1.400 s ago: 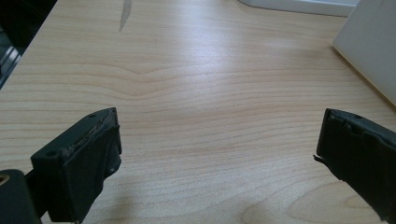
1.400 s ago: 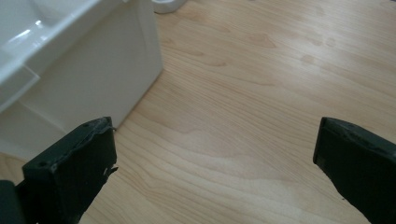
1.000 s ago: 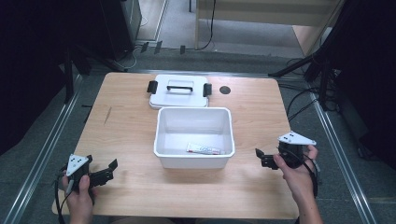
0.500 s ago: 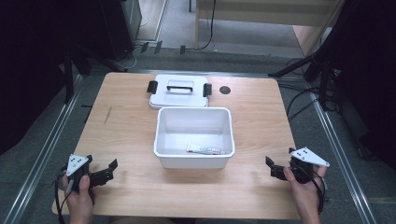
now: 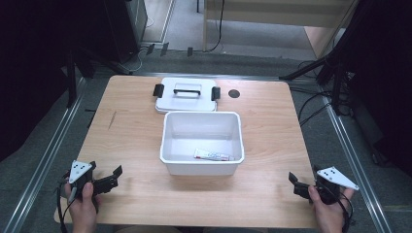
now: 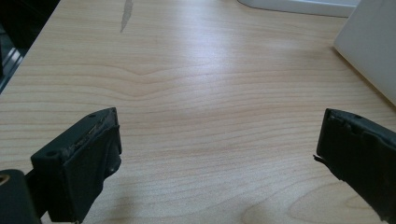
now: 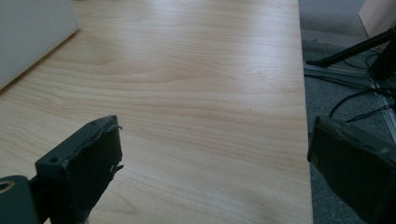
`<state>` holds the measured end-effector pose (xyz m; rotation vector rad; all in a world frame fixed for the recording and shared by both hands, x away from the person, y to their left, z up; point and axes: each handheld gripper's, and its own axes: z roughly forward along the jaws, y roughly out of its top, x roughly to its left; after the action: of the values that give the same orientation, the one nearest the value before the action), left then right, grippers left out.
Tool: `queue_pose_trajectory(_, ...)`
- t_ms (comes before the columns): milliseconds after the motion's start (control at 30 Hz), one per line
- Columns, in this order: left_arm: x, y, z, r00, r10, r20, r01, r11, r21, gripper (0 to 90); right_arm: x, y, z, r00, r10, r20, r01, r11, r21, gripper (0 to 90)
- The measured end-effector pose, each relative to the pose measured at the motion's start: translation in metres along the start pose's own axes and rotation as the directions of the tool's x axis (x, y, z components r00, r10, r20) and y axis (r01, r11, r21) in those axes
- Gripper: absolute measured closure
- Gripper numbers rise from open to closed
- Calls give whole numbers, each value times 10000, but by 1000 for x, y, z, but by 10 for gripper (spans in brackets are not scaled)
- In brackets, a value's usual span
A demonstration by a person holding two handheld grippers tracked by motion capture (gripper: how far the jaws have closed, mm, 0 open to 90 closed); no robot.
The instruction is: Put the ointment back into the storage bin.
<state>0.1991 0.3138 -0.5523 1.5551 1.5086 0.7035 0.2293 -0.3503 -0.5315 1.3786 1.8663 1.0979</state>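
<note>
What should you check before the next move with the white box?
1. Left gripper open, nothing between its jaws: ok.
2. Right gripper open, nothing held: ok.
3. White rectangular plastic bin uncovered: ok.
4. White tube with red print lying flat inside the bin: ok.
5. White plastic lid with black clips lying behind the bin, on the wooden table: ok.
6. Lid touching the bin: cannot tell.

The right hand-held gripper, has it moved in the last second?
Yes. The right hand-held gripper has drawn back toward the person and outward, away from the white bin.

Open white bin (image 5: 171, 127), tube (image 5: 214, 156) inside.
</note>
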Motion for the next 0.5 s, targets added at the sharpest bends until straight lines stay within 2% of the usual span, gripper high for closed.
queue_pose_trajectory(500,0,0,0,10000,14,33,-14,10000,-53,6,-11,-22,-15,9994,262,230,-262,9997,-16,28)
